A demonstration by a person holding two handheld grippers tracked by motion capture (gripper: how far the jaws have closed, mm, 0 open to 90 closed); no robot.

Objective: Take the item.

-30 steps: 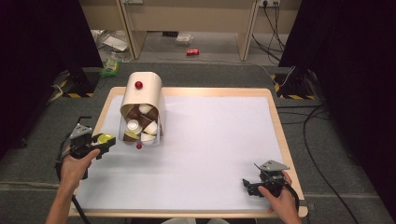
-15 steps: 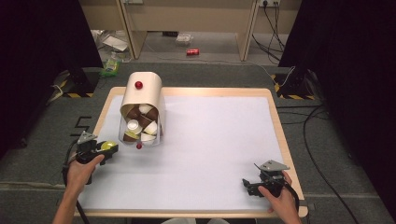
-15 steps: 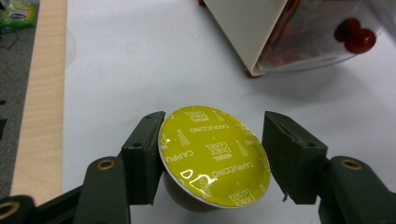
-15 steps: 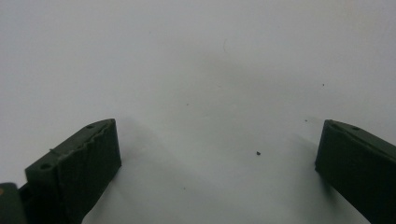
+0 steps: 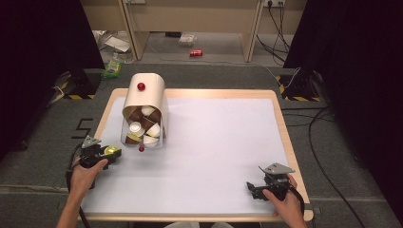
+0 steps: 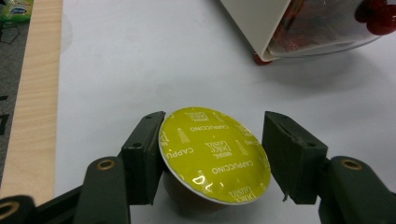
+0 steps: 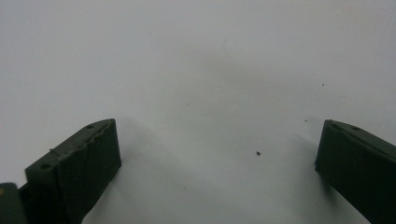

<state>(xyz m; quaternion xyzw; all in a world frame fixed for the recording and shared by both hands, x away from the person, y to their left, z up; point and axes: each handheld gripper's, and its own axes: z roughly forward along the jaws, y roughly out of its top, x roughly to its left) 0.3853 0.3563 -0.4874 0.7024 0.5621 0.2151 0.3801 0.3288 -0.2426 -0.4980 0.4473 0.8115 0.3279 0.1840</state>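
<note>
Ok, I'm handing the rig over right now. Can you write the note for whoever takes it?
Left gripper: at the table's left edge, jaws around the yellow-lidded capsule. One jaw touches the rim, and the other looks a sliver off, so check the grip.
Right gripper: open, holding nothing, low over the front right corner.
Capsule dispenser: back left, more capsules inside.
Done: one capsule is out.
Left: probably set it down, then fetch the next.
</note>
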